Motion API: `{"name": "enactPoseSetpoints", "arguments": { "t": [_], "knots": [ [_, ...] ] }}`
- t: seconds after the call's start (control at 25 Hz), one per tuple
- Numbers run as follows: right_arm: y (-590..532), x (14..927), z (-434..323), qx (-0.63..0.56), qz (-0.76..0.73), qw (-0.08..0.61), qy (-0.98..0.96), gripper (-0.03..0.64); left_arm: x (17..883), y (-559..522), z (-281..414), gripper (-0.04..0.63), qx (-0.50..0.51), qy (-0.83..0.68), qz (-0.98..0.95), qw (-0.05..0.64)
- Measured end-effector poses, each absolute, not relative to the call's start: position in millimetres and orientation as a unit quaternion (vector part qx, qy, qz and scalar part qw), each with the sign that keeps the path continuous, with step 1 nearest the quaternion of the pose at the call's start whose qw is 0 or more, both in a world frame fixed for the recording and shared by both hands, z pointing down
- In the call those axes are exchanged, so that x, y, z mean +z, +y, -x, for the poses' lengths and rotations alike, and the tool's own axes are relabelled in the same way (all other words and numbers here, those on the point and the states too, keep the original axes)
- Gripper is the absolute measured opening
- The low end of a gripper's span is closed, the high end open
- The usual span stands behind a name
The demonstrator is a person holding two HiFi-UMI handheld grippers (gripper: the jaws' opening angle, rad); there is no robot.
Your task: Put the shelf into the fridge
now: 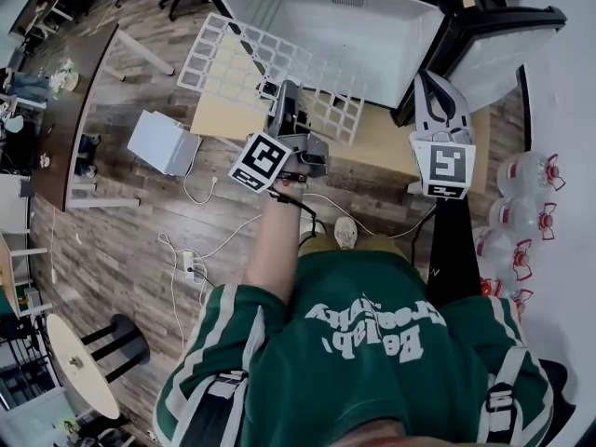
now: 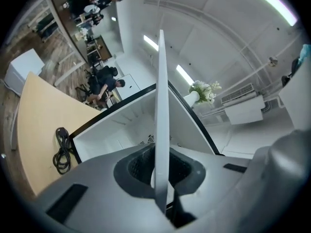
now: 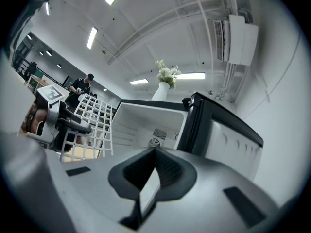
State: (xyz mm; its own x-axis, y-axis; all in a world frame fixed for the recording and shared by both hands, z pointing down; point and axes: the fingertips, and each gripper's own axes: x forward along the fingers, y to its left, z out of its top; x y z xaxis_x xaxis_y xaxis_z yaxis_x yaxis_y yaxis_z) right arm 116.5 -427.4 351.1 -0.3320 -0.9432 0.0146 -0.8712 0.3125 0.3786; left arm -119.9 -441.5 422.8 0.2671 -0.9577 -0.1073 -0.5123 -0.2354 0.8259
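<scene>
The white grid shelf hangs tilted over the wooden table, in front of the open fridge. My left gripper is shut on the shelf's near edge. In the left gripper view the shelf shows edge-on, rising from between the pads of the left gripper toward the fridge's white interior. My right gripper is held beside the fridge door, apart from the shelf, jaws together and holding nothing. From the right gripper I see the shelf at the left and the fridge interior.
A black cable lies coiled on the table. A white box and a power strip sit on the wooden floor at left. Several water bottles stand at right. A vase of flowers stands on the fridge.
</scene>
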Motion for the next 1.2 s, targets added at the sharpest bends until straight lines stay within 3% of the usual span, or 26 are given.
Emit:
{"name": "enactPoseSetpoints", "arguments": {
  "t": [0.56,1.2],
  "knots": [
    [-427,347,-135,-0.148,-0.580,0.114,-0.793,0.003,443,-452,90,0.023,-0.456,-0.398,-0.639,0.475],
    [-426,350,-148,-0.144,-0.592,0.120,-0.784,0.003,458,-463,67,0.023,-0.480,-0.362,-0.602,0.525]
  ]
}}
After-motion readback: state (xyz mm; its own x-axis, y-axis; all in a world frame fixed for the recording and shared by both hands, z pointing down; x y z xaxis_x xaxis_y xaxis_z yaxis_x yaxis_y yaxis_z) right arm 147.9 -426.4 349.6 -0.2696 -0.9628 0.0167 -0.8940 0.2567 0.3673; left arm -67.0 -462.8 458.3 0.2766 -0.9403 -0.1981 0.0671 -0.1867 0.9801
